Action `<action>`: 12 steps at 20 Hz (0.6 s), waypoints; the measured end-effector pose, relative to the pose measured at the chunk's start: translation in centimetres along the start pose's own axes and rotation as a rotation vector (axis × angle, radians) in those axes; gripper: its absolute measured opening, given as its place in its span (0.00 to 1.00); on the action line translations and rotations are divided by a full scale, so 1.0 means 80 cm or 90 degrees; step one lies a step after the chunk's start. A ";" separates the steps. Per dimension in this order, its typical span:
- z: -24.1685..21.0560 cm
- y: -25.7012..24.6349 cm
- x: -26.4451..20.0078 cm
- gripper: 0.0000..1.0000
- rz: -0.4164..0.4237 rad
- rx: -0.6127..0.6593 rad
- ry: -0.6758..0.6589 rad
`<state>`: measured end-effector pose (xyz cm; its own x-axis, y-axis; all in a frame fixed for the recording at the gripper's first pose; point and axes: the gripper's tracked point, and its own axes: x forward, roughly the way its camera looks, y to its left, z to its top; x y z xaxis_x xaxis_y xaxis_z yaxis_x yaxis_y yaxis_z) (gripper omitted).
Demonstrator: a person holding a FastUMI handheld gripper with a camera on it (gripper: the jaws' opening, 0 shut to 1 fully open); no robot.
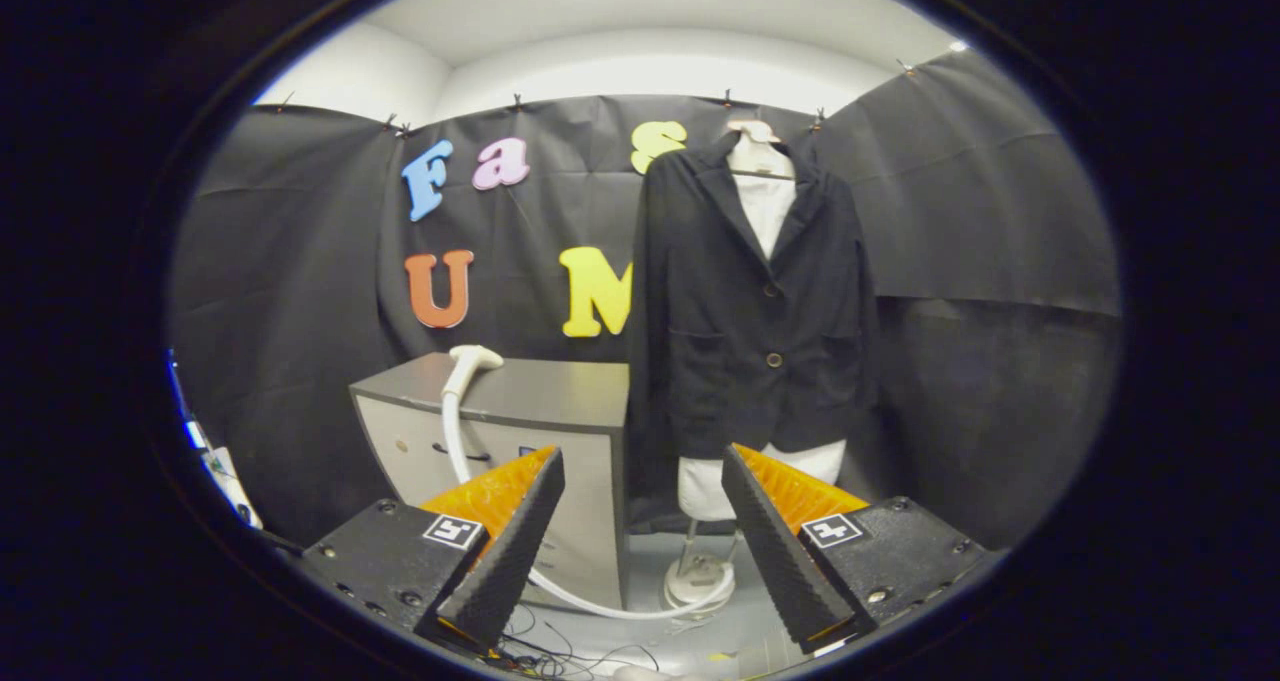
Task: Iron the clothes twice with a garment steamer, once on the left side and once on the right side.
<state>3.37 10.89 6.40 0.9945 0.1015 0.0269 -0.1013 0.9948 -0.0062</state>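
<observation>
**Before the cabinet: steamer not yet in hand**

Ahead of my gripper (640, 521), whose fingers stand wide apart and hold nothing, lies the whole of the work. The steamer (472, 358) rests head-up on the cabinet (540, 393), beyond my left finger, its pale hose (455, 441) curving down the cabinet front and along the floor to a base near the stand (700, 576). The jacket (755, 311) hangs on a dress form to the right of the cabinet, beyond my right finger, well apart from the steamer head. I judge that neither pass has begun: the steamer must first be taken up, then drawn down the left side and the right. The jacket is dark, buttoned at the front, over a white lining or shirt at neck and hem; it hangs straight, and I cannot tell any creases in it.
</observation>
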 end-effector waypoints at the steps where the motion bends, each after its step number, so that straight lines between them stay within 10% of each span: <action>1: 0.007 0.017 0.014 1.00 0.017 -0.003 0.002; 12: 0.046 0.220 0.212 1.00 0.190 -0.052 0.073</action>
<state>18.32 30.11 10.42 0.9184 0.3827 -0.1003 -0.3907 0.9172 -0.0778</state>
